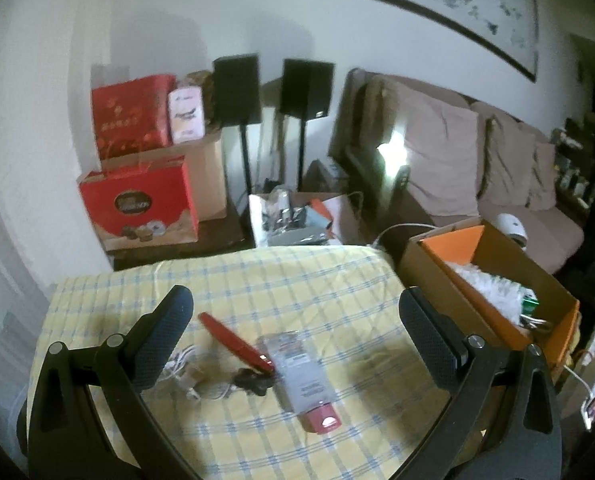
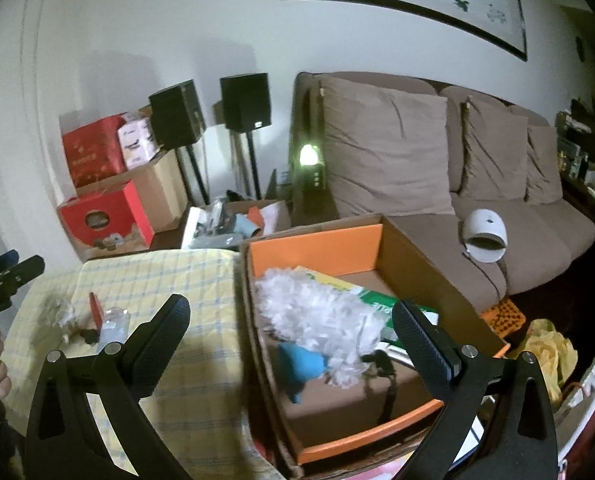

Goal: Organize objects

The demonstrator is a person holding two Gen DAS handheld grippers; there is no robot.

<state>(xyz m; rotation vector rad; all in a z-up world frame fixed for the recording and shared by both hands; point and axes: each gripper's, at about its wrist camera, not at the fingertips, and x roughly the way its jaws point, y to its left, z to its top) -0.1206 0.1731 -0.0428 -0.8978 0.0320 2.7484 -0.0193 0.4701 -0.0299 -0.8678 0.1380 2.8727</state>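
1. Left claw point(image 1: 297, 320) is spread wide with nothing in it, hovering over the bench covered with a yellow and blue checked cloth point(image 1: 257, 280). My guess is it's lining up for a pickup, since the clutter sits right between and just ahead of its two fingers.

2. The clutter: a glossy red pen-shaped stick point(image 1: 235, 342) lying at a slant, a clear plastic packet with a pink-red end point(image 1: 301, 376) just right of it, a small dark lumpy thing point(image 1: 251, 382) touching the red stick's near end (too blurry to say what it is), and a tangle of white cord point(image 1: 193, 376) close to the left finger.

3. Right claw point(image 2: 291, 328) is also released and empty, hanging above the near rim of the brown cardboard box with orange lining point(image 2: 317, 244), which sits just right of the bench.

4. Already in the box, under the right claw: a fluffy white feathery bundle point(image 2: 321, 324), a blue soft thing point(image 2: 301, 364) in front of it, a green and white flat pack point(image 2: 377, 300) behind it, and a black strap point(image 2: 389, 384) near the right finger.

5. So the box looks like the collecting spot. Maybe halfway through, with four bits left on the cloth.

6. The packet looks the easiest grab. It's slippery-looking though, so pinch it across the narrow width.
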